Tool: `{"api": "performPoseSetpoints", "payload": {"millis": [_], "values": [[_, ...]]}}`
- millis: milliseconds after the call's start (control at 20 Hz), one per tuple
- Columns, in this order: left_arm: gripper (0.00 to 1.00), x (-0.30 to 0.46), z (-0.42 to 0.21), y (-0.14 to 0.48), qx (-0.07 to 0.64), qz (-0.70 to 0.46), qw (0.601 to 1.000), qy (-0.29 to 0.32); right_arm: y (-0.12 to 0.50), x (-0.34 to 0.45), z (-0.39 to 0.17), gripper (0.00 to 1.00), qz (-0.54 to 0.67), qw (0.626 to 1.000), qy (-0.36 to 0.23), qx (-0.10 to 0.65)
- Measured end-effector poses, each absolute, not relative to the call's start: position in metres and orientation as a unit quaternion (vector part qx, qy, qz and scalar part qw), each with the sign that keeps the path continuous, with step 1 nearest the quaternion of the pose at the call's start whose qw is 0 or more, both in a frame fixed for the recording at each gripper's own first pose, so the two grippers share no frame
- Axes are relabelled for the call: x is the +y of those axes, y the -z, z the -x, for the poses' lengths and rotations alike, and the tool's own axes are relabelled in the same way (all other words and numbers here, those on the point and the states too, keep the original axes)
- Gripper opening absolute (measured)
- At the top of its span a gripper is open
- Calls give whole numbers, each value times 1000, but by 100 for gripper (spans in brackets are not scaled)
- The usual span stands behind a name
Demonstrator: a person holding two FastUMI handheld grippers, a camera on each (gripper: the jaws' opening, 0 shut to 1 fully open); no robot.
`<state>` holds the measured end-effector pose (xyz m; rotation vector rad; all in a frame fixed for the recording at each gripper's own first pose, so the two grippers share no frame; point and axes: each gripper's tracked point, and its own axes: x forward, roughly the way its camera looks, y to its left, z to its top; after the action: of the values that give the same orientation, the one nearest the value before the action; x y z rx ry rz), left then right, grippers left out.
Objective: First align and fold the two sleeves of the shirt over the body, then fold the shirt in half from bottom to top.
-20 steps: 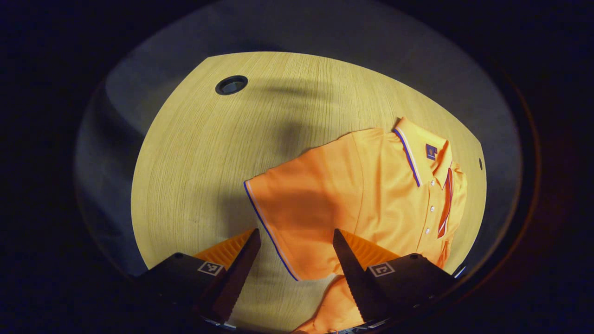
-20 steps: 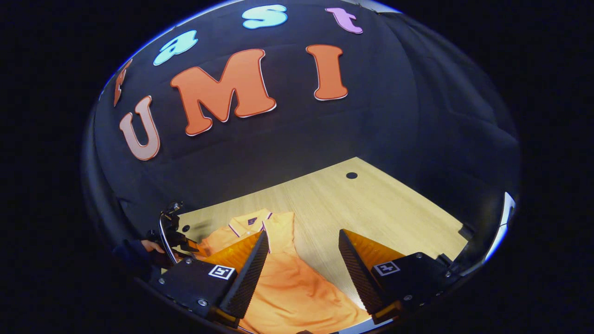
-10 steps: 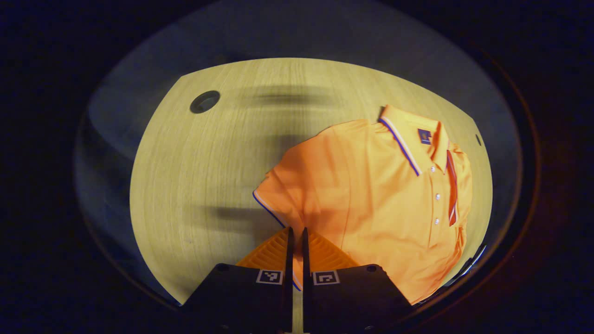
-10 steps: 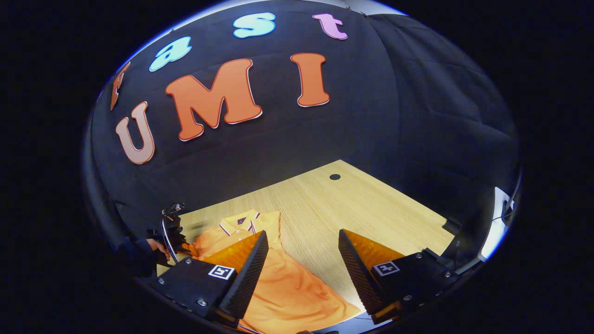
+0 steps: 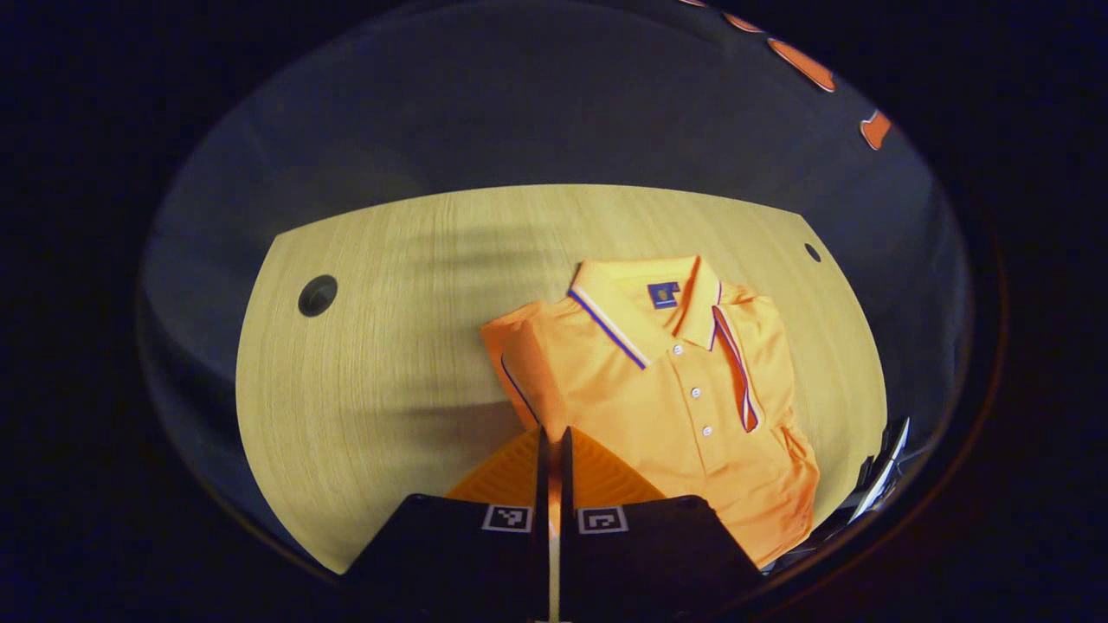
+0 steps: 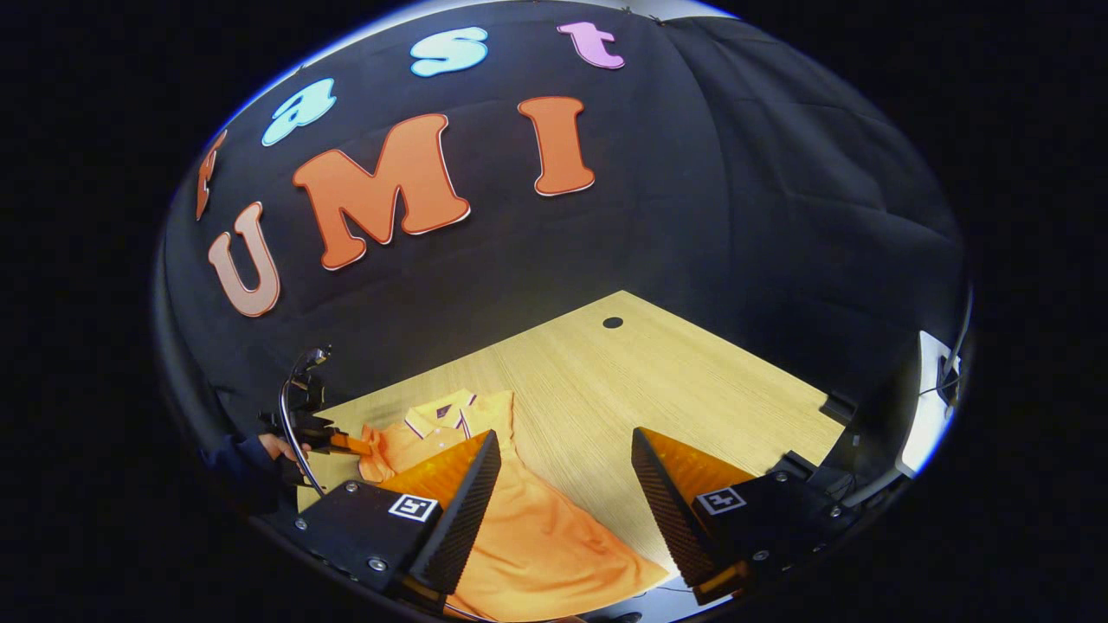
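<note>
Shirt [image 5: 684,407]: orange polo, lying collar-up on the table [image 5: 389,346], toward its right half in the left gripper view; in the right gripper view [image 6: 528,536], spread under and between that gripper's fingers, reaching the near table edge.
Collar [image 5: 645,303]: flat, striped edge, small dark label inside; button placket running down from it.
Sleeve [image 5: 519,372]: lifted and turned in over the body, striped hem running down to the left gripper's fingers.
Left gripper [image 5: 551,450]: fingers pressed together, pinching a strip of orange cloth at the sleeve hem; seen far off in the right gripper view [image 6: 346,444], held by a hand [image 6: 279,448] in a dark sleeve, at the shirt's shoulder.
Right gripper [image 6: 567,484]: fingers spread wide, raised over the shirt's lower part, touching nothing.
Table holes: one left of the shirt [image 5: 318,295], a small one at the far right edge [image 5: 812,252].
</note>
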<state>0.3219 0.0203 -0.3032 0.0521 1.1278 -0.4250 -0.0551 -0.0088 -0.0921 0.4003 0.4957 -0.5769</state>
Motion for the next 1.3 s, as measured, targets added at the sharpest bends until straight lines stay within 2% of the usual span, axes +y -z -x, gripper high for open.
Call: {"api": "performPoseSetpoints", "payload": {"millis": [100,200,250,300,400,700,950,1300], "values": [[7,-7,-315,299,529,-25,816,233,95,-11,56,93,-194,908,280,243],[14,-47,-301,291,523,10,800,294,99,-14,59,93,-194,906,283,247],[25,-61,-292,284,521,24,792,319,100,-15,61,93,-196,905,284,249],[49,-68,-292,279,513,26,791,333,101,-16,62,93,-196,905,285,249],[98,-63,-292,277,497,1,808,316,100,-19,63,93,-196,905,285,248],[99,-33,-268,233,443,-13,857,263,96,-23,63,93,-178,923,239,243],[98,-3,-213,176,374,-7,903,210,90,-22,68,93,-143,945,176,234],[98,27,-119,99,240,9,959,150,84,-9,81,94,-91,970,104,200]]}}
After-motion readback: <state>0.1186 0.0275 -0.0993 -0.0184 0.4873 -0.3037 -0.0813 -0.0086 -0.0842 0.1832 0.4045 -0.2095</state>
